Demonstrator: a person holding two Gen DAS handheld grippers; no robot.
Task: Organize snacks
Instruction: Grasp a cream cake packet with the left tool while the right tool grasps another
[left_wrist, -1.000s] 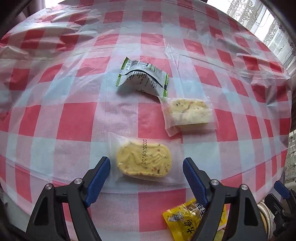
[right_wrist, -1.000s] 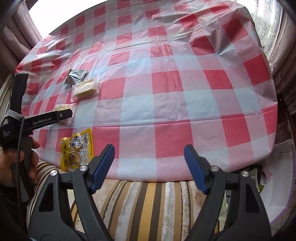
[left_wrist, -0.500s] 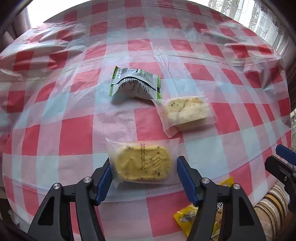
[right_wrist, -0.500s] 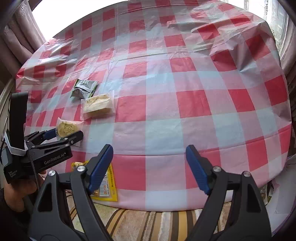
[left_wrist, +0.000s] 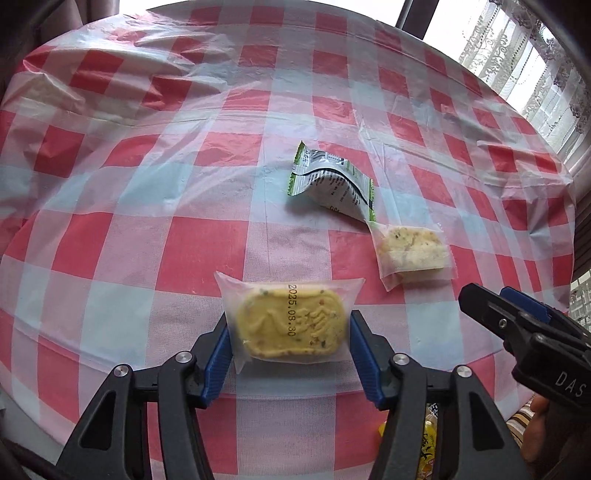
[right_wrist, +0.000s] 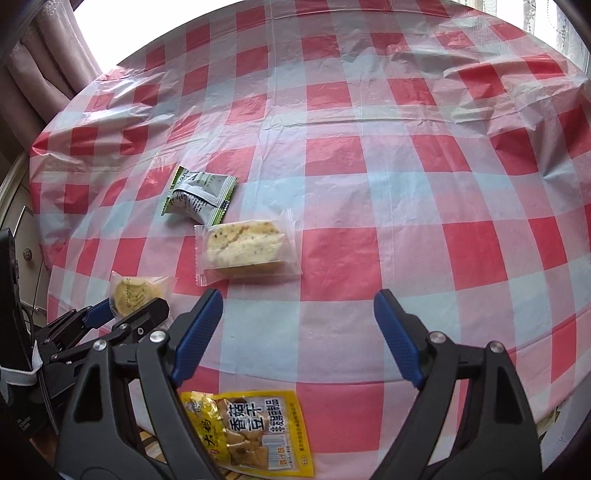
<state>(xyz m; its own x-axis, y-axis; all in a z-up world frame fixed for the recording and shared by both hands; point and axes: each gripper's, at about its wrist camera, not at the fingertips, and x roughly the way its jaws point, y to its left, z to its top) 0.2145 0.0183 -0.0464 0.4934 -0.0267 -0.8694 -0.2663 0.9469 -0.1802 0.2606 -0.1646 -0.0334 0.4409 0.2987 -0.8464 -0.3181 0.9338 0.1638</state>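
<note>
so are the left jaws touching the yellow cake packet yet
Touching. In the left wrist view the left gripper has a blue jaw pressed against each side of the yellow cake packet, the wrapper edges bunched against them, with no gap showing.

A home dining spot: checked plastic tablecloth (right_wrist: 369, 184), lace curtains (left_wrist: 524, 62), striped cushion (left_wrist: 526, 424).

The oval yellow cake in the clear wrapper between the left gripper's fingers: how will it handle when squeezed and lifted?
The oval cake looks moulded and crumbly, so a hard squeeze from the left gripper may crack it. Its loose wrapper probably crinkles and could slip. It seems light.
</note>
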